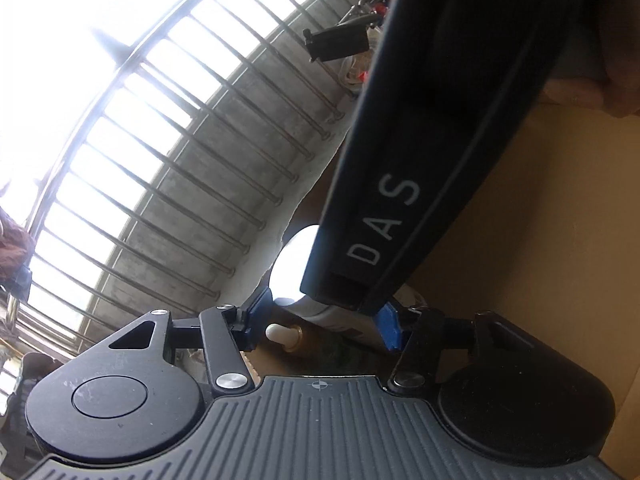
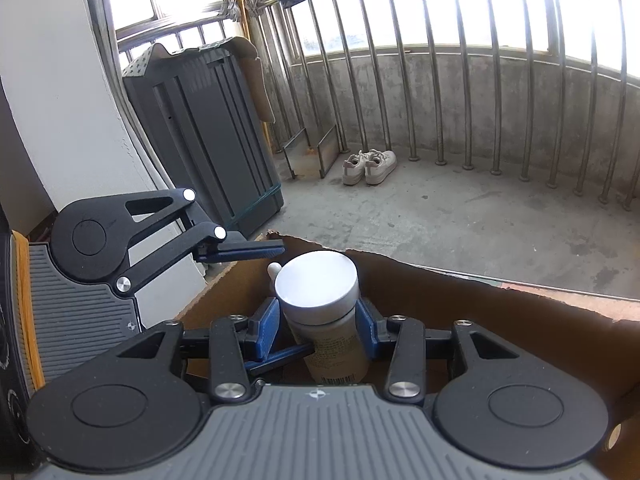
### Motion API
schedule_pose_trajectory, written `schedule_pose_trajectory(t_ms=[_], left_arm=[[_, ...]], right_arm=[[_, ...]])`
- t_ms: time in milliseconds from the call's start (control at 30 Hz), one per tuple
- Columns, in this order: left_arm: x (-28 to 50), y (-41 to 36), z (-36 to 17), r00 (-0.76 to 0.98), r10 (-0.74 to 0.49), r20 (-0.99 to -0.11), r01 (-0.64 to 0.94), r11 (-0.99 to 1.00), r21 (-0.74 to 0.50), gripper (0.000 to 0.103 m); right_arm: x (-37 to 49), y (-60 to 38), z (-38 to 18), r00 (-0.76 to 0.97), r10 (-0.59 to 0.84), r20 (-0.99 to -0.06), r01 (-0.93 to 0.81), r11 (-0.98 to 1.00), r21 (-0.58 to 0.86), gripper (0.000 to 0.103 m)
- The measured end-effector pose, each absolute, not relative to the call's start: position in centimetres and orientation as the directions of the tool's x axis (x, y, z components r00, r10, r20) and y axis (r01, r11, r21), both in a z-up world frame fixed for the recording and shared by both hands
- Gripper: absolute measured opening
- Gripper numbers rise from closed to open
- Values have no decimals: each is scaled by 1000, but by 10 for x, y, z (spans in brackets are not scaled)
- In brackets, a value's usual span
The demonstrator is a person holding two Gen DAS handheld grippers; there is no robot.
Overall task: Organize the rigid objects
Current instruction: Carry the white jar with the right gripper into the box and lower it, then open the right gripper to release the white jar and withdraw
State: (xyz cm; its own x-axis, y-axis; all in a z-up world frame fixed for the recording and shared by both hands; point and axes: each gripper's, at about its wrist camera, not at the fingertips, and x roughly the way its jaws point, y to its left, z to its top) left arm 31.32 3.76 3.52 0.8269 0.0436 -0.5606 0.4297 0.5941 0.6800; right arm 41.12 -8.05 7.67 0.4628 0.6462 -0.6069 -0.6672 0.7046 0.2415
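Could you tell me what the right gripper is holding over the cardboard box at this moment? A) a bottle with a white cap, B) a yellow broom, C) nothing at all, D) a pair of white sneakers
A: in the right wrist view the right gripper has its blue jaws closed against both sides of the white-capped bottle, above the cardboard box.

Right gripper [image 2: 320,326] clamps its blue pads [image 2: 267,328] on a white-capped bottle [image 2: 324,312], held over an open cardboard box [image 2: 500,320]. Left gripper [image 2: 240,250] enters at left, above the box's far-left corner. Pair of sneakers [image 2: 370,166] far off by the railing [image 2: 440,80].
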Motion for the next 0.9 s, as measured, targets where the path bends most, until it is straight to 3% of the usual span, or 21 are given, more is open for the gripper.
schedule_pose_trajectory(t_ms=[267, 400, 533, 800, 900], left_arm=[[310, 25, 22, 853, 84, -515, 422, 468, 776, 59], [319, 23, 34, 833, 86, -547, 429, 524, 735, 60], [318, 17, 48, 833, 55, -550, 429, 564, 706, 74], [300, 5, 72, 845, 91, -527, 388, 575, 720, 76], [273, 6, 100, 842, 87, -532, 341, 679, 651, 76]], right_arm=[[409, -80, 79, 459, 658, -597, -683, 691, 237, 46], [405, -75, 79, 457, 651, -606, -697, 685, 210, 45], [402, -75, 82, 455, 650, -609, -696, 686, 213, 45], [389, -86, 92, 470, 633, -615, -689, 698, 193, 46], [377, -98, 104, 488, 628, -606, -686, 705, 178, 46]])
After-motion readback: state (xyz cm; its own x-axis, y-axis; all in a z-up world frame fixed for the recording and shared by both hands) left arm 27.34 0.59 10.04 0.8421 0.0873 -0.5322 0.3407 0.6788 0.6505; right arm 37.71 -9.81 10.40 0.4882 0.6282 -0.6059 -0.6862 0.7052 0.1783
